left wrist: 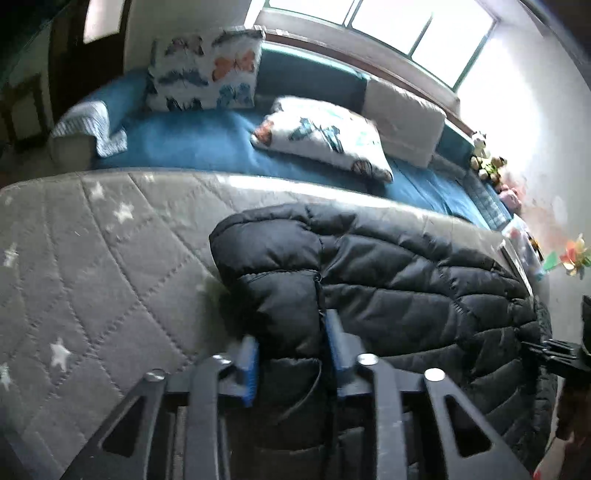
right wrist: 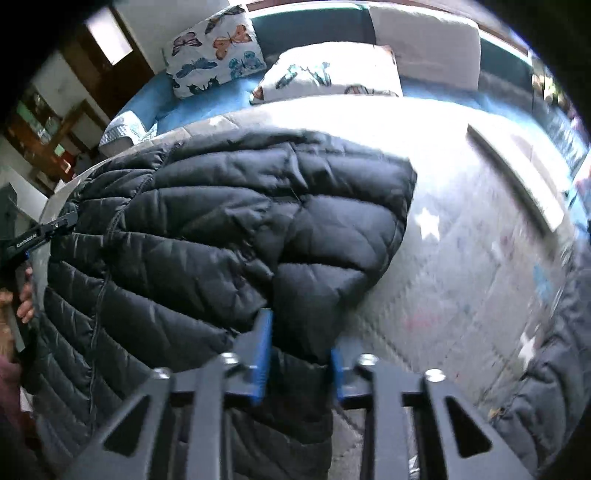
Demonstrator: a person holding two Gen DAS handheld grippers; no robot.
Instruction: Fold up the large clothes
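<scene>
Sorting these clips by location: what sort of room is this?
Probably a bedroom or child's room: a quilted star mattress, butterfly pillows on a blue daybed, and soft toys under the window.

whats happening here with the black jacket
A person is folding a black puffer jacket on a grey star-print mattress. The left gripper and the right gripper are each clamped on the jacket's near edge, one toward each side. The jacket lies bunched, the fold unfinished.
</scene>
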